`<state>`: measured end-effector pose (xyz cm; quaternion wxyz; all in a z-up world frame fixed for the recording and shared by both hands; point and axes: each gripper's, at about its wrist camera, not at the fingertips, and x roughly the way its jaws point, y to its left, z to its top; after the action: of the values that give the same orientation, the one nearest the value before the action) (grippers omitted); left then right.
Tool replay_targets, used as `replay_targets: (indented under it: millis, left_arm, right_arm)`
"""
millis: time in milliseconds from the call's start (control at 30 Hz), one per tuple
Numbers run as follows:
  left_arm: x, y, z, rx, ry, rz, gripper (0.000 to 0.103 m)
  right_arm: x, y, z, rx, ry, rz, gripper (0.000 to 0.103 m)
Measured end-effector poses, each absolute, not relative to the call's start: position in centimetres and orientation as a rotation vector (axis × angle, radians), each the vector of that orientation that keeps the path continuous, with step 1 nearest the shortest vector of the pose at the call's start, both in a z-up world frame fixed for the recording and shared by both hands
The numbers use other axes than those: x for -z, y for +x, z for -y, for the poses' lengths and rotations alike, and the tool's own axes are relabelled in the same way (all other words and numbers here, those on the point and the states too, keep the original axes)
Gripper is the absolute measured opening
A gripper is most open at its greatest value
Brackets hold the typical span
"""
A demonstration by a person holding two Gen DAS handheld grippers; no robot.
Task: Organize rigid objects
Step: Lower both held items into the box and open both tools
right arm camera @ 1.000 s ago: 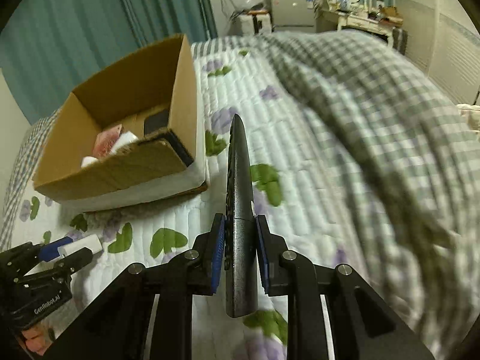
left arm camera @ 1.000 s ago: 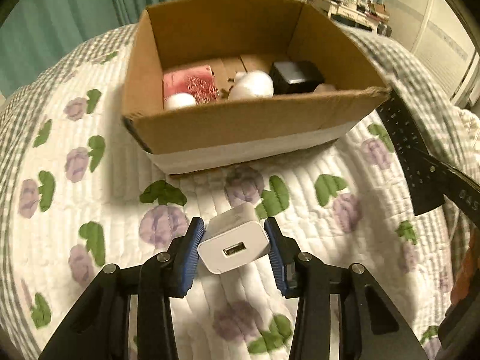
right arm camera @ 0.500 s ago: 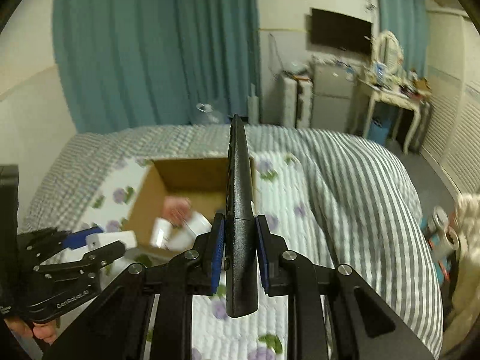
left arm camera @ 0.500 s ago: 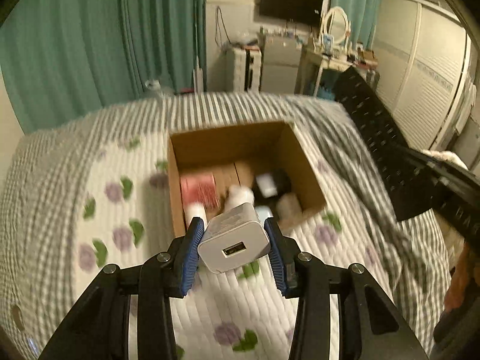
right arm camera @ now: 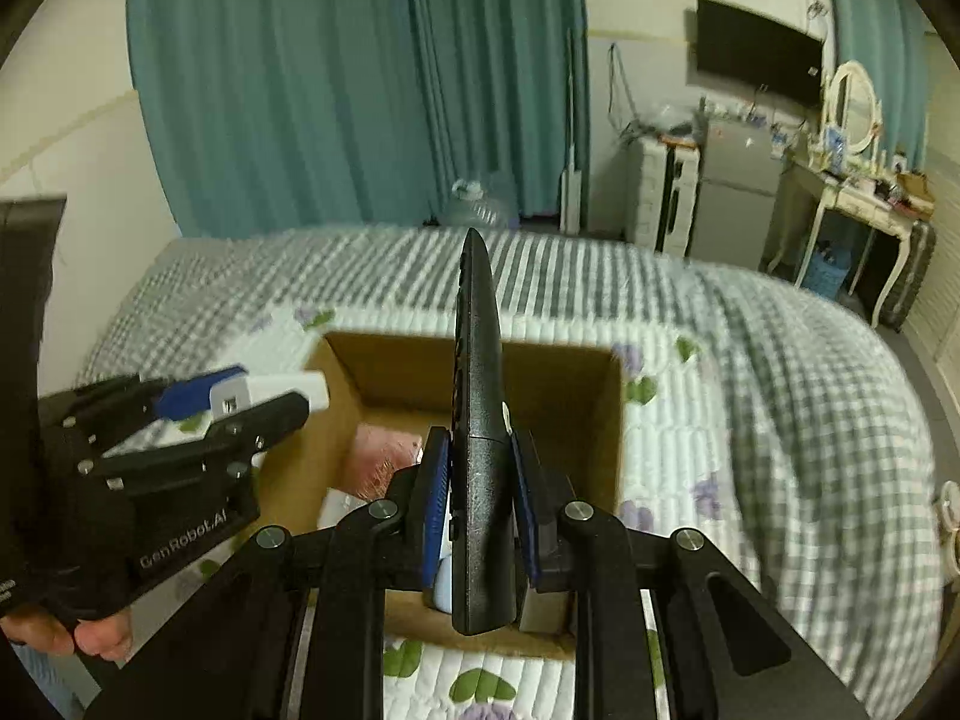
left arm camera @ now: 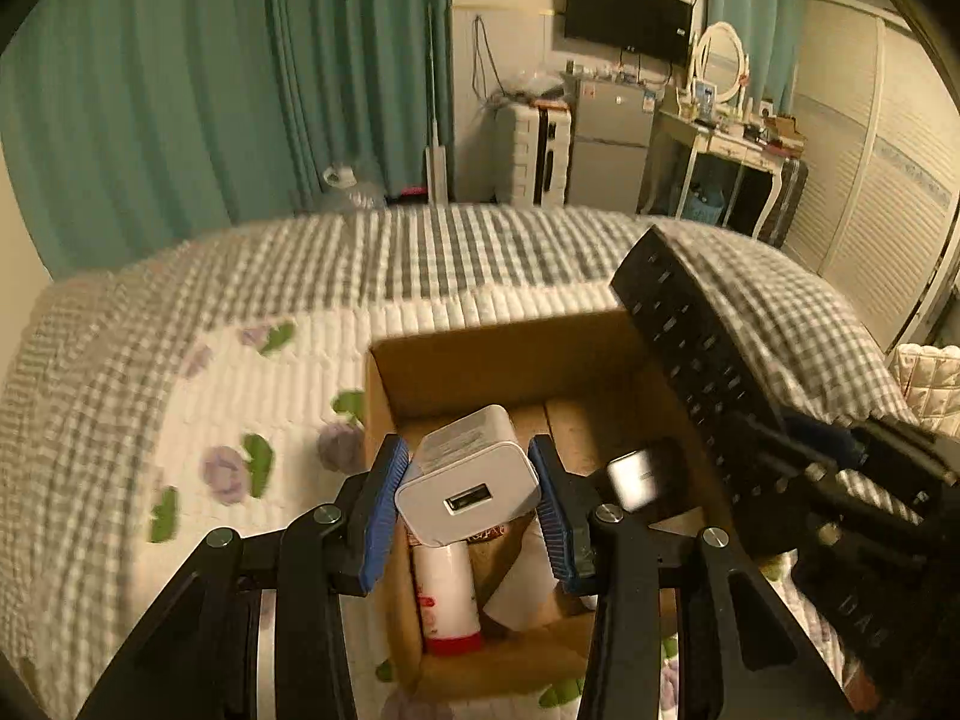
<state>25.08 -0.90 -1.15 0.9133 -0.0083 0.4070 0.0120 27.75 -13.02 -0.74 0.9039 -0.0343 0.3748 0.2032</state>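
My left gripper is shut on a white USB charger and holds it above the open cardboard box on the bed. My right gripper is shut on a black remote control, held edge-up over the same box. The remote also shows in the left wrist view at the right, over the box's right wall. The left gripper with the charger shows in the right wrist view at the box's left wall. Inside the box lie a white and red tube, a black block and a pink item.
The box stands on a white quilt with purple flowers, over a grey checked blanket. Teal curtains, a small fridge and a dressing table stand beyond the bed.
Both grippers have moved from low by the quilt up and over the box, holding their objects. The box now lies directly below both grippers.
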Motion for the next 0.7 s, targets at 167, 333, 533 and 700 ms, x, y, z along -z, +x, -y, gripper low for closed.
replay_targets:
  millis: [167, 333, 533, 700]
  left_arm:
    - [3.9, 26.7, 0.7, -0.010, -0.021, -0.856, 0.042]
    - [5.4, 27.6, 1.0, -0.008, -0.012, -0.887, 0.042]
    - [5.2, 26.9, 1.8, 0.004, -0.009, -0.879, 0.044]
    - [2.1, 25.1, 2.4, -0.002, 0.017, -0.841, 0.044]
  right_arm:
    - [6.0, 30.0, 12.5, -0.460, -0.111, -0.844, 0.019]
    - [8.2, 31.1, 12.7, -0.477, -0.109, -0.863, 0.019]
    - [7.6, 30.7, 13.1, -0.452, -0.083, -0.793, 0.020]
    - [4.9, 30.1, 14.6, -0.381, -0.063, -0.781, 0.020]
